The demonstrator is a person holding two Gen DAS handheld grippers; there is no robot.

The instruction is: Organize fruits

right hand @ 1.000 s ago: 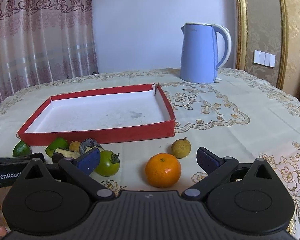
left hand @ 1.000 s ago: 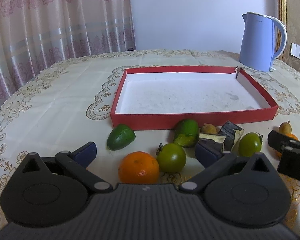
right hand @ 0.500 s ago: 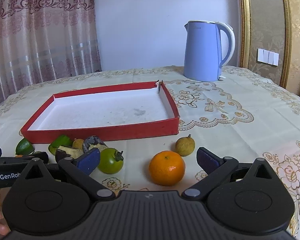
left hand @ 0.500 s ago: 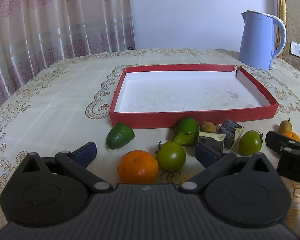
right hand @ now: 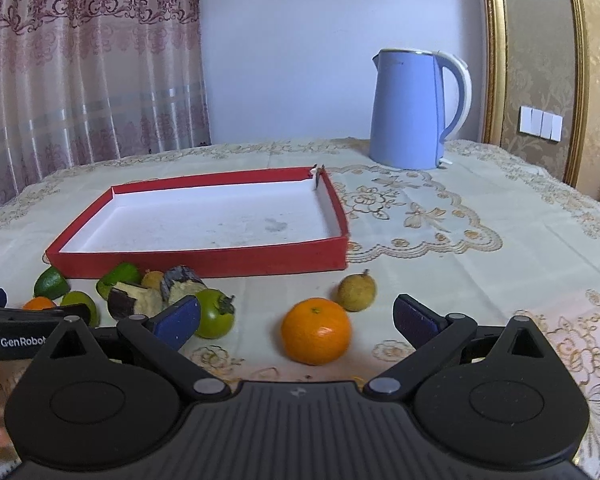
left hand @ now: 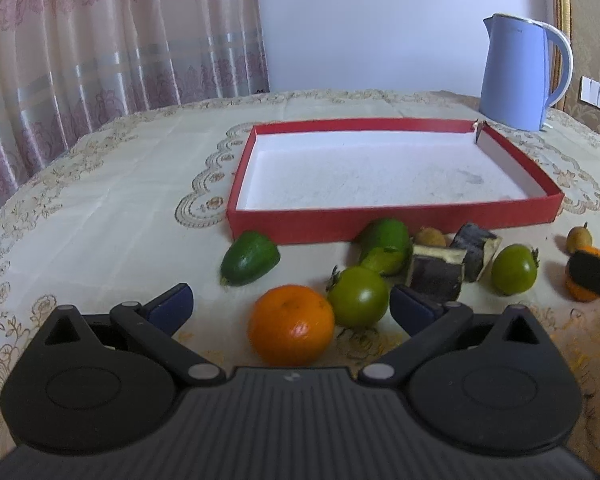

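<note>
Fruit lies in a row just in front of the red tray (left hand: 380,222). From the left wrist, the left gripper (left hand: 290,306) is spread wide around an orange (left hand: 291,324), with a green tomato (left hand: 358,297) touching that orange.

From the right wrist, the right gripper (right hand: 298,322) is spread around another orange (right hand: 316,330) before the tray's right corner; a small yellow-brown fruit (right hand: 356,293) sits just behind it.
</note>
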